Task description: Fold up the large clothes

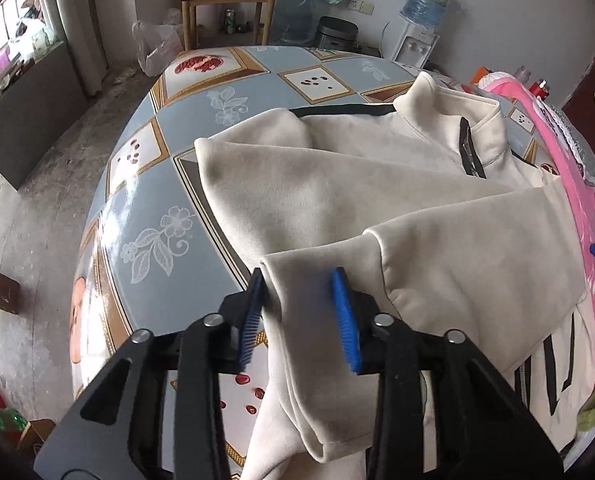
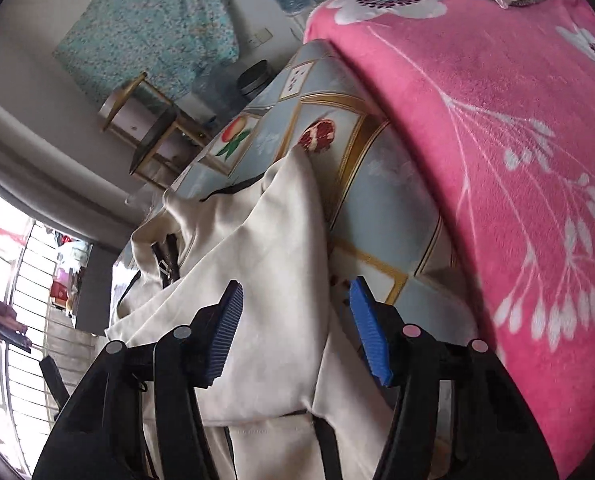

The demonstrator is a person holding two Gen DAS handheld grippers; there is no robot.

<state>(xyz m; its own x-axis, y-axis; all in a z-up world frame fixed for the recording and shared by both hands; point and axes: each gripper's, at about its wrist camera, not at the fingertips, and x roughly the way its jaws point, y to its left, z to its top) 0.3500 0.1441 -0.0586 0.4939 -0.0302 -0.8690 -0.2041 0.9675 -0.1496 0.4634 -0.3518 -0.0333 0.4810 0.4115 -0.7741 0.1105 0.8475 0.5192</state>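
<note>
Landmark: we place everything against the cream jacket [image 1: 337, 184], which lies spread on the patterned table [image 1: 145, 208], collar at the far end.
Sleeves: both are laid across the jacket's chest, we judge so that the body can next be folded into a compact shape.
Left gripper [image 1: 303, 312]: we hold it over the jacket's near edge, at the cuff end of a sleeve [image 1: 293, 344].
Left fingers: the blue pads [image 1: 345, 320] stand on either side of the sleeve fold; the left pad touches the cloth, the right seems at its edge, and we cannot tell whether they clamp.
Right gripper [image 2: 293, 328]: we hold it tilted over the jacket's other side.
Right fingers: apart; the cream cloth lies between them, closer to the left pad [image 2: 225, 332], with a clear gap to the right one, so nothing is gripped.
Pink blanket [image 2: 497, 160]: it sits just beyond the jacket's right side, leaving a strip of table between.
</note>
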